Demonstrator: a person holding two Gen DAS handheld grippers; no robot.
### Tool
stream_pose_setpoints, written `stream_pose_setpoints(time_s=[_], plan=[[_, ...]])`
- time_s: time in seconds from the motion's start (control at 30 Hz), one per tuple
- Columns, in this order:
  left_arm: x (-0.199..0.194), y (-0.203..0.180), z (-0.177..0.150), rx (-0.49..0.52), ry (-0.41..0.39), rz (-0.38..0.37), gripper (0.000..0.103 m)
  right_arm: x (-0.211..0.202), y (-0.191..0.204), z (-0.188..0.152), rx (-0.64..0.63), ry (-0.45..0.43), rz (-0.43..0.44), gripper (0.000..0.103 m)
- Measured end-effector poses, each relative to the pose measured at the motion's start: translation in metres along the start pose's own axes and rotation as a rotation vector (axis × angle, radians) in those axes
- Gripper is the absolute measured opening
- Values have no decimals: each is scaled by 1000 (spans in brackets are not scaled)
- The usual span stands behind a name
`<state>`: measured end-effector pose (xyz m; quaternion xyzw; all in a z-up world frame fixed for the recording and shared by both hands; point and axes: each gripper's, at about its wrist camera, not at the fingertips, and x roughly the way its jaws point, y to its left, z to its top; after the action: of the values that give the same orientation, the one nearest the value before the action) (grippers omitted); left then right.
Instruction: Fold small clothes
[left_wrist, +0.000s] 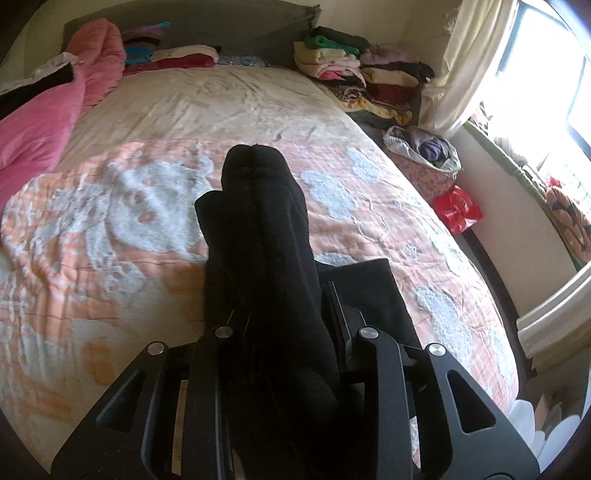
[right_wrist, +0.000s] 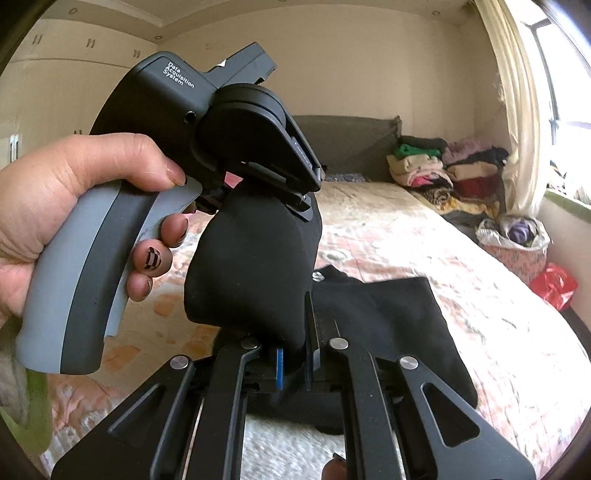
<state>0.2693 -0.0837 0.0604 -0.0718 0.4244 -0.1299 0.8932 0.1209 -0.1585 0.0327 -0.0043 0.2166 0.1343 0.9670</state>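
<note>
**Inspector:** Two grippers, both clamped on the same black garment (left_wrist: 258, 229). In the left wrist view, the left gripper (left_wrist: 284, 306) has its jaws drawn in narrow around a thick bundle of the cloth, which fills the centre of the frame and spills forward past the fingers.

**Clerk:** And the right one?

**Inspector:** In the right wrist view, the right gripper (right_wrist: 295, 354) sits at lower centre, jaws all but together, pinching a fold of the black garment (right_wrist: 251, 273). The cloth is stretched upward from it to the other gripper, held by the left hand (right_wrist: 74, 206) at centre left.

**Clerk:** Where is the rest of the garment?

**Inspector:** Part is lifted between the two tools; the remainder lies flat on the orange floral bedspread (right_wrist: 461, 280), right of centre. Stacks of folded clothes (left_wrist: 354, 70) rest at the upper right, by the curtain (left_wrist: 465, 62).
</note>
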Motion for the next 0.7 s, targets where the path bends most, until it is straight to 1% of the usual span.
stream_pose_setpoints(time_s=[0.37, 0.57, 0.63, 0.67, 0.7], plan=[[42, -41, -8, 24, 73, -20, 21, -5, -30, -24, 91, 56, -11, 7], [68, -59, -15, 25, 117, -40, 24, -1, -52, -39, 170, 105, 3, 7], [76, -61, -16, 8, 128, -61, 29, 2, -64, -43, 226, 126, 25, 7], [81, -62, -17, -7, 133, -82, 31, 3, -69, -44, 247, 137, 40, 7], [85, -62, -17, -18, 141, -98, 36, 4, -73, -46, 266, 144, 52, 7]])
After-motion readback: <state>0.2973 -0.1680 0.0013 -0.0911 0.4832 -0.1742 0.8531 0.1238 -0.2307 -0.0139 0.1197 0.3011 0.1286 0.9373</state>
